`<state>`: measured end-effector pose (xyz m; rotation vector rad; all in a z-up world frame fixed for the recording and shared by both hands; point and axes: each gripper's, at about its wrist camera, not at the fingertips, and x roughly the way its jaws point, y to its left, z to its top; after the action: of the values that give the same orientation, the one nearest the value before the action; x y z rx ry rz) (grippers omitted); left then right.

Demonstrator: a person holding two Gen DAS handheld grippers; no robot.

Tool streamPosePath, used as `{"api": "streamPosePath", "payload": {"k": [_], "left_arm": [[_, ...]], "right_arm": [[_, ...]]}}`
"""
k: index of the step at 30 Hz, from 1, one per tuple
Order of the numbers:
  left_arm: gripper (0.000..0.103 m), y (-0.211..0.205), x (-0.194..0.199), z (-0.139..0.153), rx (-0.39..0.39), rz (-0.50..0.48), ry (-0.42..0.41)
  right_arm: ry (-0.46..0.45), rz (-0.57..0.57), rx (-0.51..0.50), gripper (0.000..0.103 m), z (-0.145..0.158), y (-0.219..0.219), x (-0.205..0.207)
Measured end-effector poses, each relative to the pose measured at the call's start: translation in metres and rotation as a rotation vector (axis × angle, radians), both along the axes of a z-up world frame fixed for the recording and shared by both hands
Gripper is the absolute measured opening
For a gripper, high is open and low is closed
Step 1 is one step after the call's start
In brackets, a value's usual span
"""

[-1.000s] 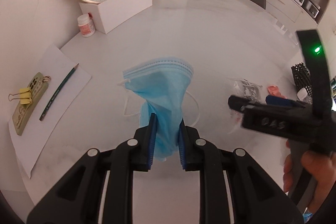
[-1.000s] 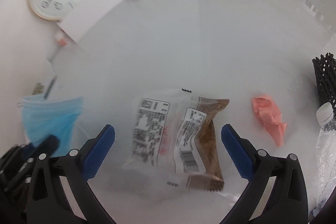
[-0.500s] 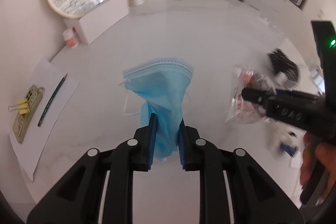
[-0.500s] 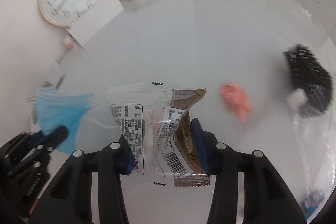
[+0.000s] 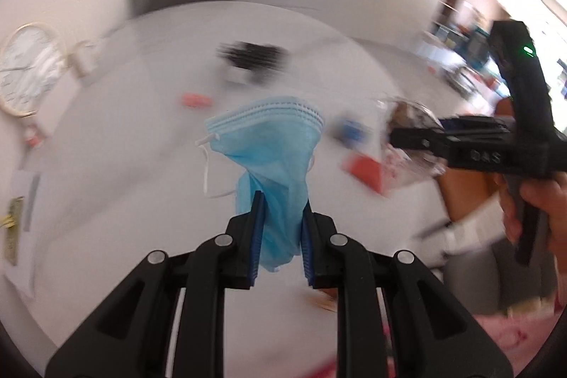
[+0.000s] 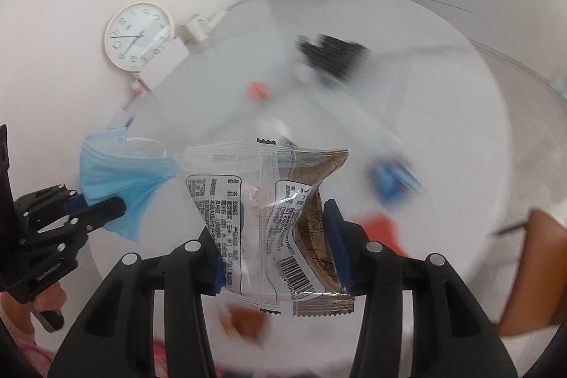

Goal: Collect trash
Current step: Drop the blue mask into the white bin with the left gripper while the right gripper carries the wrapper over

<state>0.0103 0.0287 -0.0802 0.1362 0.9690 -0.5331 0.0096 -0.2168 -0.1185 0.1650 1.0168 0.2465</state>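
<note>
Trash in both grippers, lifted clear of the round white table (image 6: pixel 443 116).

The blue face mask (image 5: pixel 280 158) hangs at frame centre, pinched by the left gripper (image 5: pixel 280 236). The right gripper (image 6: pixel 276 240), its jaws just closed in, clamps the clear snack wrapper (image 6: pixel 262 208) at lower centre. A wall clock (image 6: pixel 138 36) sits upper left; much is motion-blurred.

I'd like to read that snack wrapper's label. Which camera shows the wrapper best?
The right wrist view: the snack wrapper sits sharp and front-on between the right gripper pads, its print and barcode showing. In the left wrist view it is a blurred, crumpled bundle at the side, partly hidden behind that gripper.
</note>
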Motion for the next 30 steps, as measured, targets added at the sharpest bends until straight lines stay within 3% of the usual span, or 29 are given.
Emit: {"api": "streamPosePath", "payload": {"k": [4,10,16,20,22,24,30], "left_arm": [[0.019,-0.07,-0.056,-0.013,-0.01,-0.136,0.054],[0.019,-0.155,-0.11,-0.067,0.011,-0.25,0.168],[0.02,-0.194,-0.119,-0.15,0.088,-0.245,0.286],[0.037,-0.202,-0.109,-0.197,0.134,-0.205,0.355],[0.043,-0.203,-0.106,-0.201,0.142,-0.198,0.357],[0.06,-0.202,-0.11,-0.193,0.13,-0.186,0.341],[0.074,-0.181,-0.116,-0.136,0.106,-0.133,0.259]], "right_arm": [[0.024,-0.075,-0.011,0.048,-0.011,-0.071,-0.07],[0.066,-0.117,-0.007,0.048,-0.035,-0.13,-0.124],[0.107,-0.146,0.035,0.048,-0.05,-0.162,-0.151],[0.135,-0.137,0.059,0.048,-0.062,-0.163,-0.154],[0.139,-0.12,0.055,0.048,-0.065,-0.159,-0.153],[0.135,-0.102,0.052,0.048,-0.067,-0.156,-0.155],[0.126,-0.059,0.064,0.049,-0.075,-0.147,-0.153]]}}
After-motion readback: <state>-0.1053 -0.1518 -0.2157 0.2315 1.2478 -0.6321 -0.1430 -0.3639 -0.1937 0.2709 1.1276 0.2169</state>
